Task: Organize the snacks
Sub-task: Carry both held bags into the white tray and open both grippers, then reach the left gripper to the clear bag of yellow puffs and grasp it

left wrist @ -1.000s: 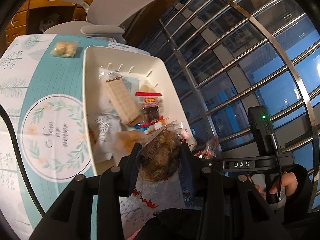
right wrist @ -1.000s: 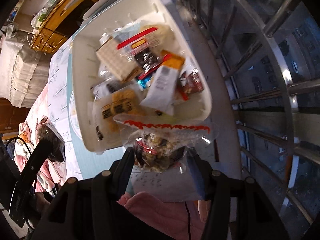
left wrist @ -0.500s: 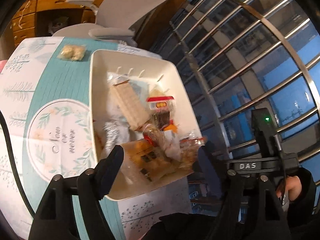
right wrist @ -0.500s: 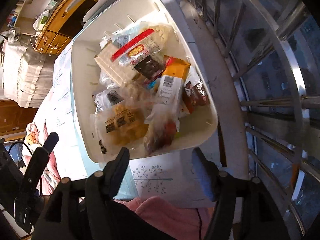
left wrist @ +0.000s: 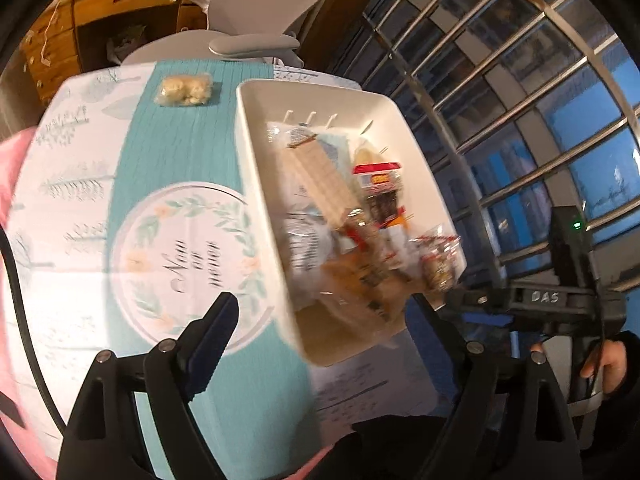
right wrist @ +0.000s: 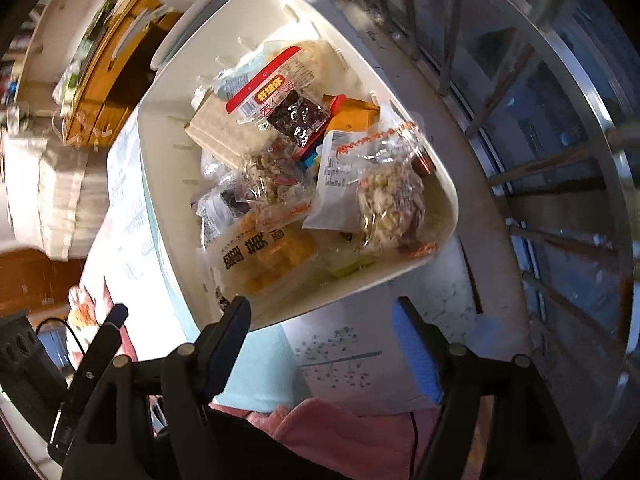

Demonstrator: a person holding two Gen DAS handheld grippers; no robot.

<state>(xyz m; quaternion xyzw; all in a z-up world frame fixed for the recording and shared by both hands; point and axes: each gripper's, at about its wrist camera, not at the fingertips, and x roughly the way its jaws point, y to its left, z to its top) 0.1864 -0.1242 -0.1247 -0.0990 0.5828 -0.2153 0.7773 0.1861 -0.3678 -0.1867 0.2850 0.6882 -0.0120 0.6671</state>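
Looking down on a white bin (right wrist: 160,184) heaped with packets, filling the centre of the right wrist view and the middle right of the left wrist view. Holding the right gripper (right wrist: 320,312) at the bottom centre of its frame, just short of the bin's near rim, jaws having just been opening and now standing well apart with nothing between them. Holding the left gripper (left wrist: 323,308) at the lower centre of its frame, jaws likewise having just been opening, now spread wide and empty, framing the bin's near corner; contact with the rim hard to tell through the blur.

Noting one snack not yet in the bin: a clear packet of pale pieces (left wrist: 185,90) lying flat on the teal runner of the counter (left wrist: 172,168), upper left of the left wrist frame, well apart from both grippers and just beside the bin's far corner.

Judging it light, soft-walled and slick, the film likely crinkling and sliding under the pads, the contents probably crumbly and easily crushed. Favouring a gentle pinch across the short width at the bulging middle, or on a sealed end flap, closing only until the film gives. Expecting trouble in getting a finger under a flat packet without snagging the cloth beneath.

Treating the bagged nut clusters (right wrist: 390,204) at the bin's right edge the same way if moved: loose film, light, fragile inside.
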